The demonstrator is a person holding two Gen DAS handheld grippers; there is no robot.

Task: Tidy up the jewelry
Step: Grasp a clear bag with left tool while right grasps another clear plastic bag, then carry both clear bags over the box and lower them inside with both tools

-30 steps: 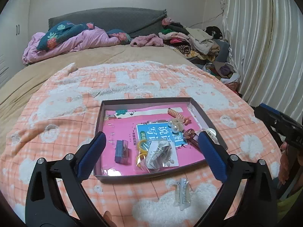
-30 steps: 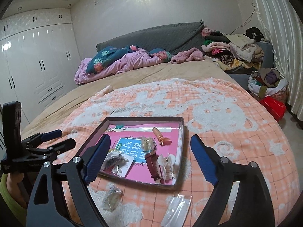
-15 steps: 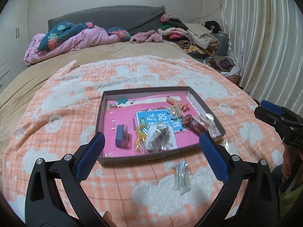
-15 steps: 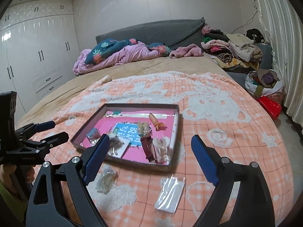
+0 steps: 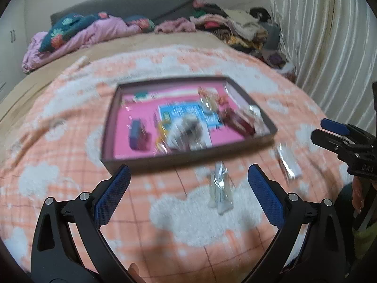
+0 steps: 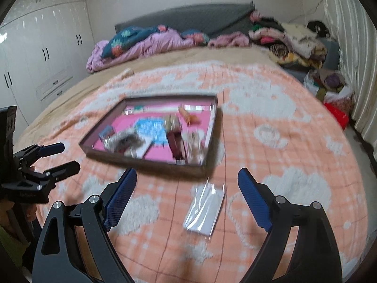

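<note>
Change: both of your grippers have pulled back; tray [image 5: 249, 99] sits farther off.
Left gripper [image 5: 188, 184]: fingers spread wide, holding nothing.
Right gripper [image 6: 187, 187]: fingers spread wide, holding nothing.
Clear packets [image 6: 205, 211]: on blanket [image 6: 282, 122], just before tray.
Tray contents: blurred; you cannot identify individual jewelry.

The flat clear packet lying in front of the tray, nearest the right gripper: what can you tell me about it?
The clear packet looks like a thin, glossy plastic sleeve, rectangular, with something pale inside that the blur hides. It lies flat and slightly askew on the orange and white blanket, apart from the tray, on its near side. Nothing grips it: the right gripper is open above it.
</note>
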